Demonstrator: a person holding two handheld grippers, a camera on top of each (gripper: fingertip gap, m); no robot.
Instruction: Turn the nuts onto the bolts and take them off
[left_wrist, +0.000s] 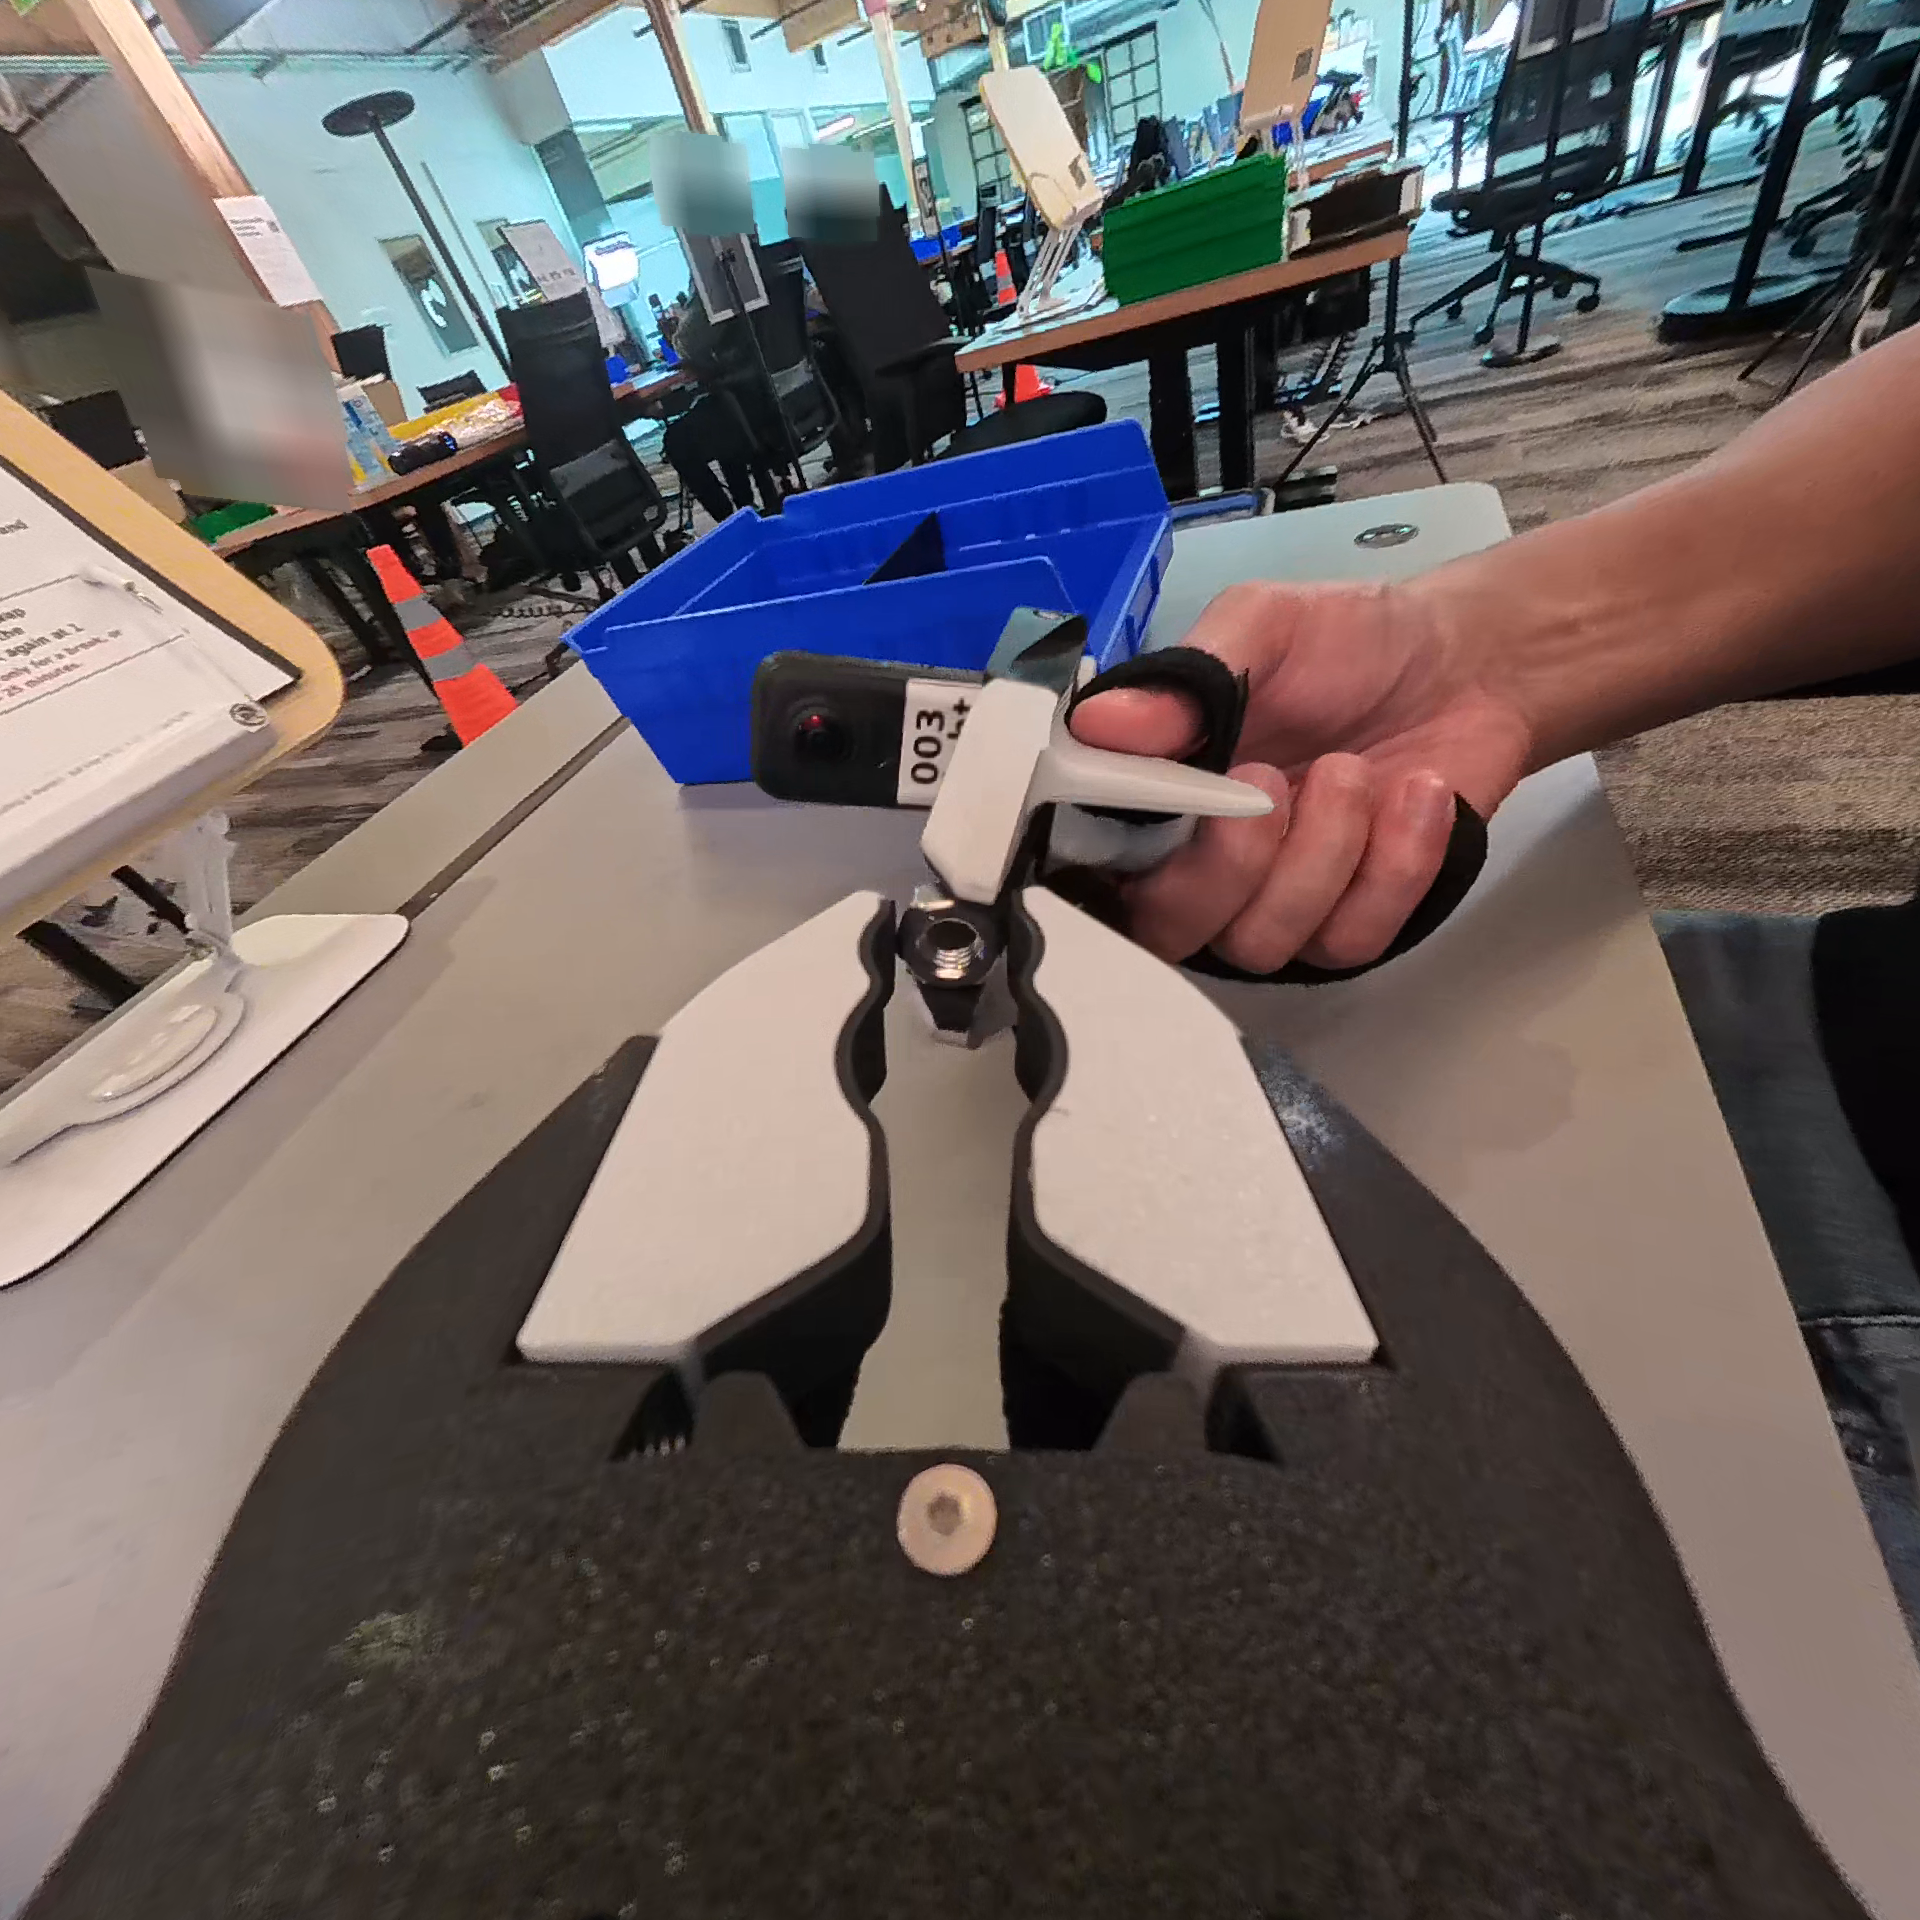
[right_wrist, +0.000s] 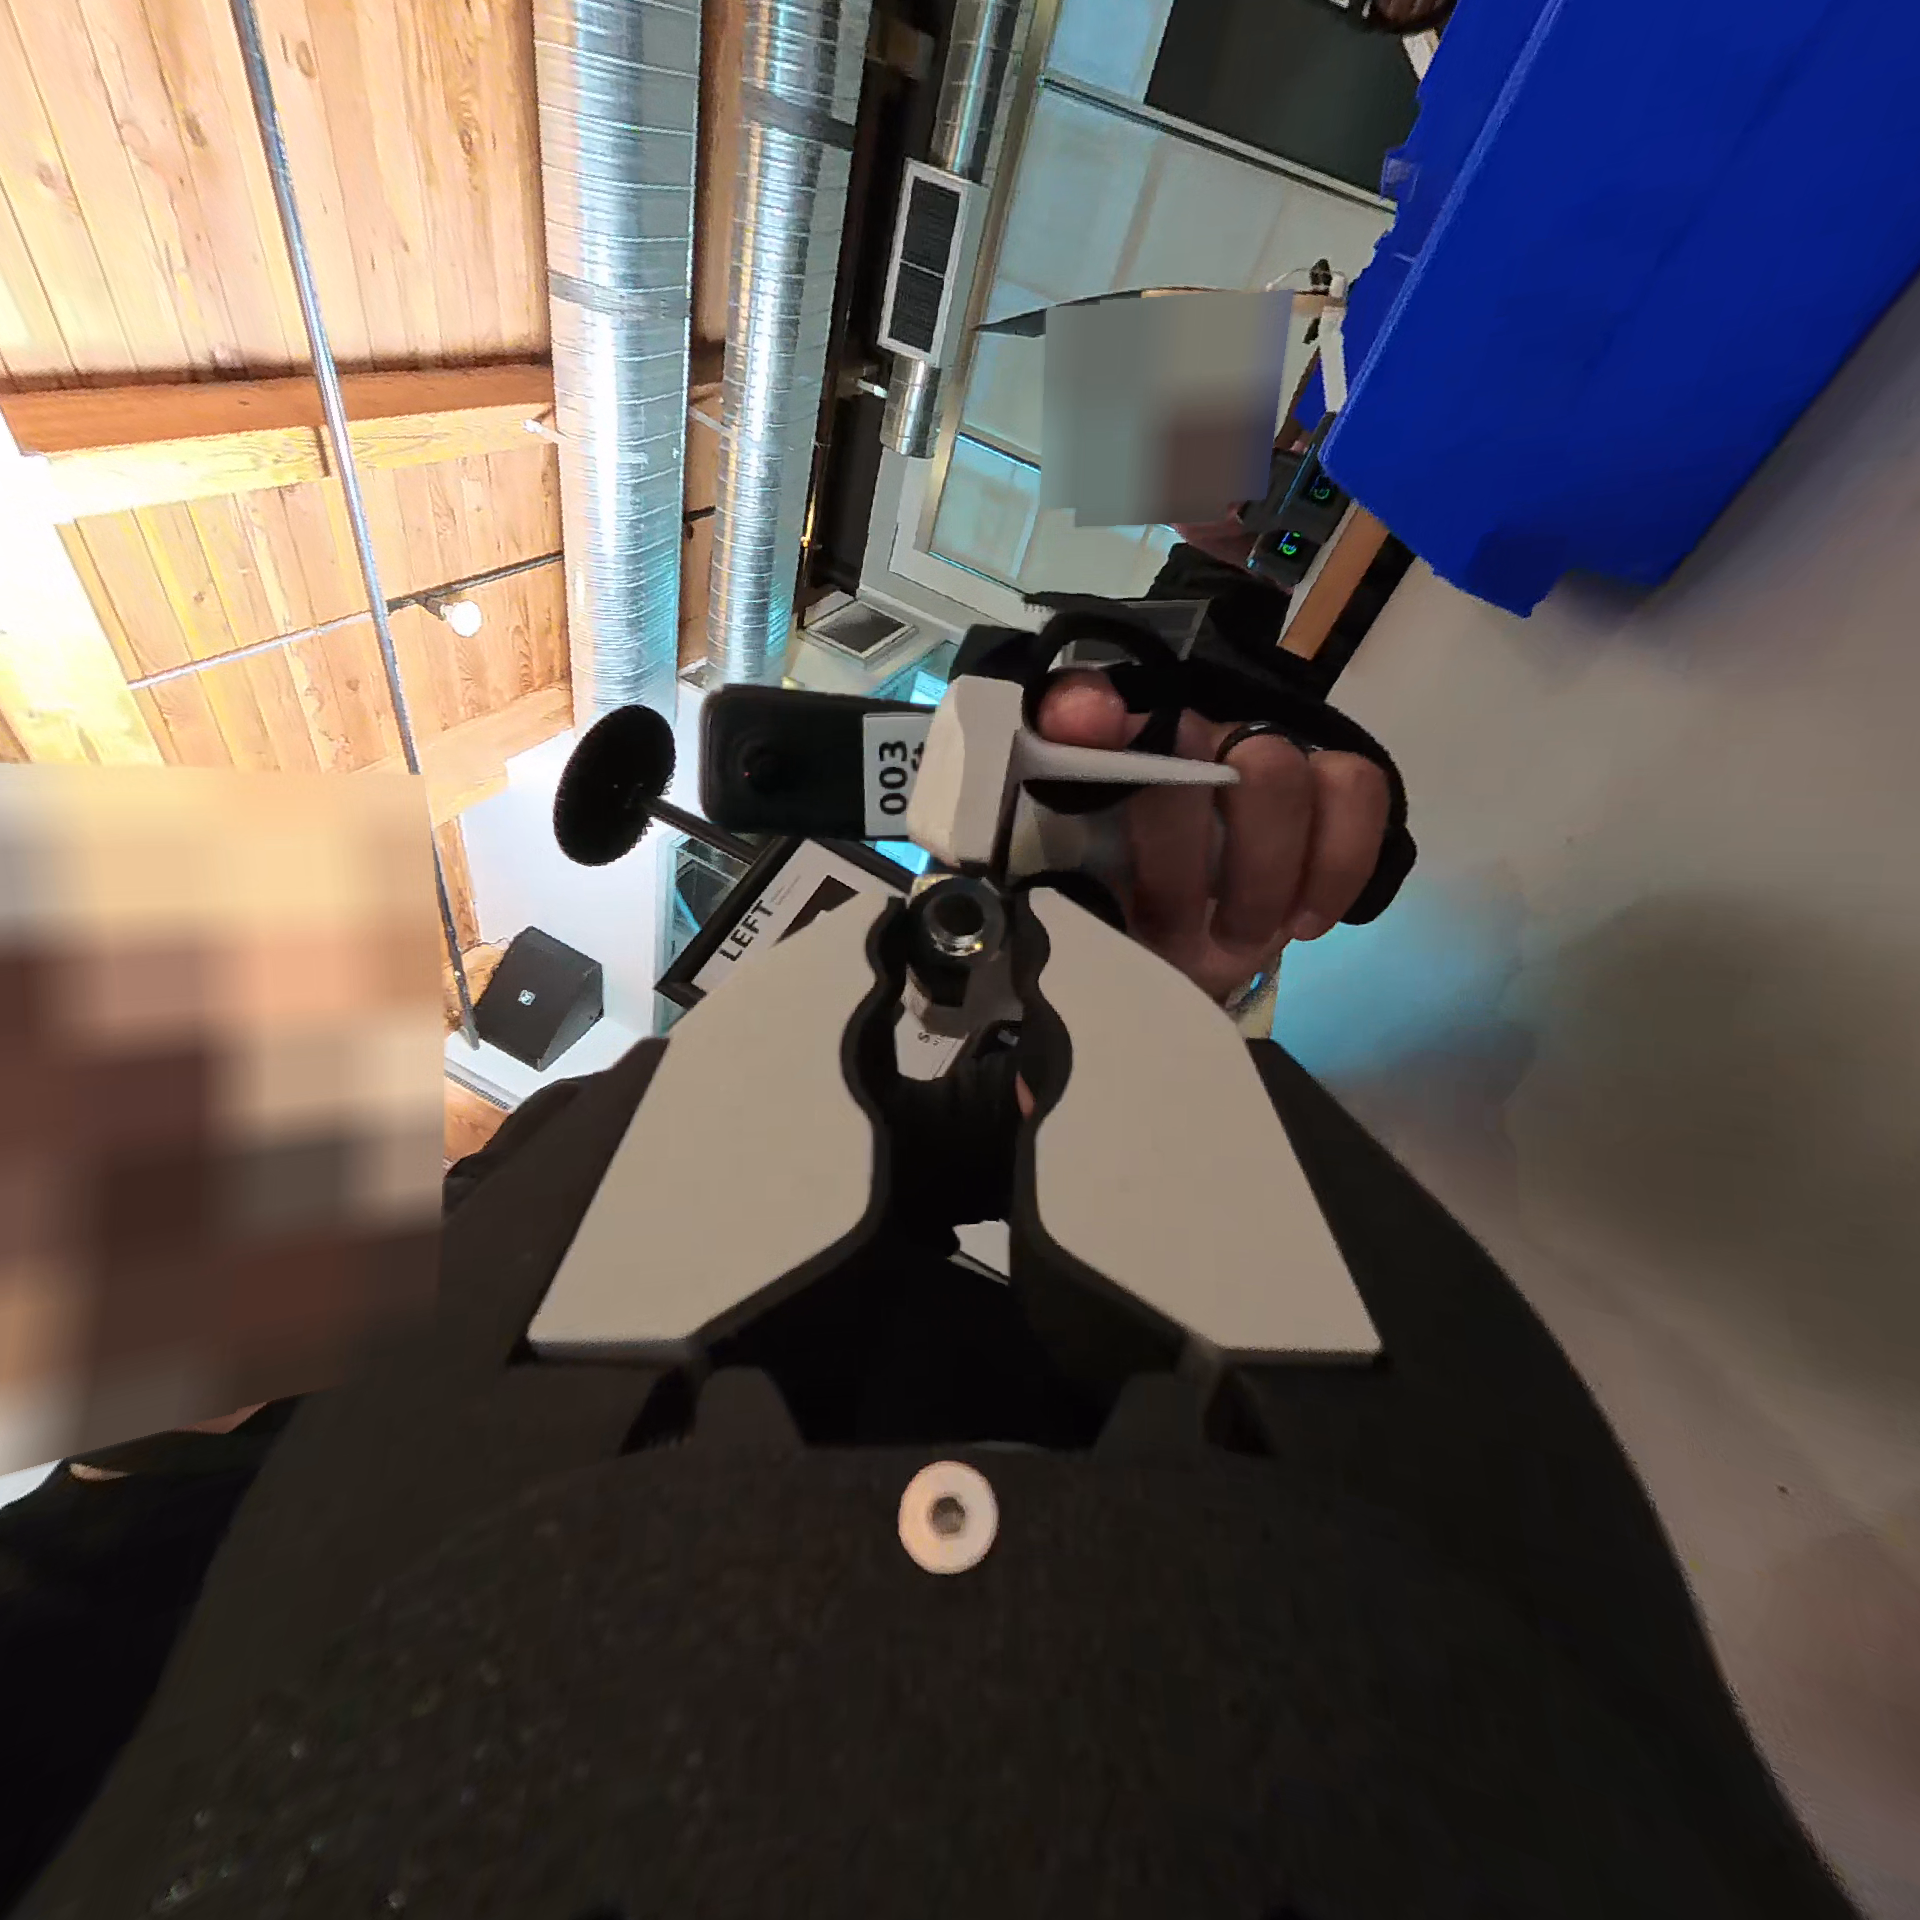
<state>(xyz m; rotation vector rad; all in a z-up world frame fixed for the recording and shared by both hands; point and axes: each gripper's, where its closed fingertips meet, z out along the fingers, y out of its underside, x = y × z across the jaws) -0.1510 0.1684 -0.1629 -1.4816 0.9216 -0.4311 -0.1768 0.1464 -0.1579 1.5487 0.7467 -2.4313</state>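
In the left wrist view my left gripper (left_wrist: 951, 935) is shut on a black hex nut (left_wrist: 948, 943) with a silver threaded centre, held just above the grey table (left_wrist: 520, 987). The right gripper (left_wrist: 971, 878), held by a hand (left_wrist: 1351, 790), comes in from above and meets the same nut-and-bolt piece. In the right wrist view, which is rolled sideways, my right gripper (right_wrist: 956, 935) is shut on the round threaded end of the bolt (right_wrist: 961, 925). A silver hex part (right_wrist: 927, 1010) sits just behind that end. The left gripper (right_wrist: 977, 857) touches the piece from above.
A blue plastic bin (left_wrist: 883, 623) stands on the table just behind the grippers and also shows in the right wrist view (right_wrist: 1662, 312). A white stand with a printed sheet (left_wrist: 125, 748) sits at the table's left. An orange cone (left_wrist: 436, 655) stands on the floor beyond. Only a small space, under 4 cm, lies between the two pairs of fingers.
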